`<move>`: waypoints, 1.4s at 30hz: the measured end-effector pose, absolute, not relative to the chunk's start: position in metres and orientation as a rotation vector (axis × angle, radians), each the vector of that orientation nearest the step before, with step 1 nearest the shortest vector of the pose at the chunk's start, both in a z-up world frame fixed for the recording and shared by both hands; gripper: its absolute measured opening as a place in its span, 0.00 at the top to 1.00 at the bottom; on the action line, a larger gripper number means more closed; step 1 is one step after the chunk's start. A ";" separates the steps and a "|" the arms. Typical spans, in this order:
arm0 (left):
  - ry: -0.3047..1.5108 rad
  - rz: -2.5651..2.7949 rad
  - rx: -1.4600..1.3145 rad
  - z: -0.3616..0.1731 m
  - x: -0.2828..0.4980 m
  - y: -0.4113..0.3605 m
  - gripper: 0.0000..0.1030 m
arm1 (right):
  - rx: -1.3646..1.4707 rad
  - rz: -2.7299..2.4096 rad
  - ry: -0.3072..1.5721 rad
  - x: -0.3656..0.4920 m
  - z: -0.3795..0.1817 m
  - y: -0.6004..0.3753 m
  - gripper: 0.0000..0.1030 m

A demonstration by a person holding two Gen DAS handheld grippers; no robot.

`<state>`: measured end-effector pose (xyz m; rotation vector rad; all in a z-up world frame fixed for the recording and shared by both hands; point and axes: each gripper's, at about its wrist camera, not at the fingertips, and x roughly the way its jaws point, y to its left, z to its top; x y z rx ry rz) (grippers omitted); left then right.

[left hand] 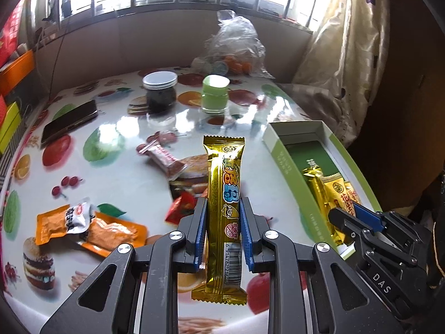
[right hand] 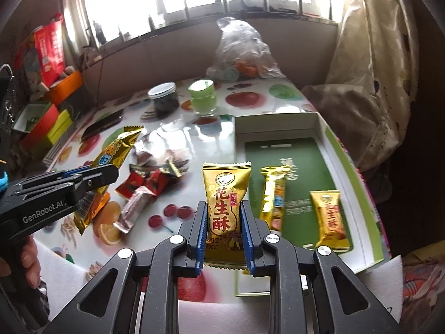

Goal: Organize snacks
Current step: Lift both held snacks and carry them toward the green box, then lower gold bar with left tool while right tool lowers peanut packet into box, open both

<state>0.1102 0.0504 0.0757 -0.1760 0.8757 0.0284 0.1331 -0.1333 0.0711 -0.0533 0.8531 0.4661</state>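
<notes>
Between the blue pads of the left hand-held gripper a long gold snack bar stands upright, clamped at its middle above the desk. To its right, the right hand-held gripper is closed on a gold peanut-crisp packet with red characters, held over the near left edge of the green-and-white box. Inside that box lie a second gold bar and another peanut-crisp packet, side by side and apart. Left on the fruit-print desk sit an orange packet, a pink-wrapped cake and small red wrappers. Farther back stand a dark jar with a white lid, a green jar, a phone and a clear plastic bag.
</notes>
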 end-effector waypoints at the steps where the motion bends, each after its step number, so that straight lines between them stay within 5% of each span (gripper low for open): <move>1: 0.874 0.024 -0.169 0.076 0.112 0.047 0.77 | -0.053 0.458 0.854 0.134 0.071 -0.136 0.79; 42: 0.990 -0.183 -0.168 0.048 0.195 -0.057 0.77 | -0.066 0.238 0.909 0.174 0.035 -0.201 0.79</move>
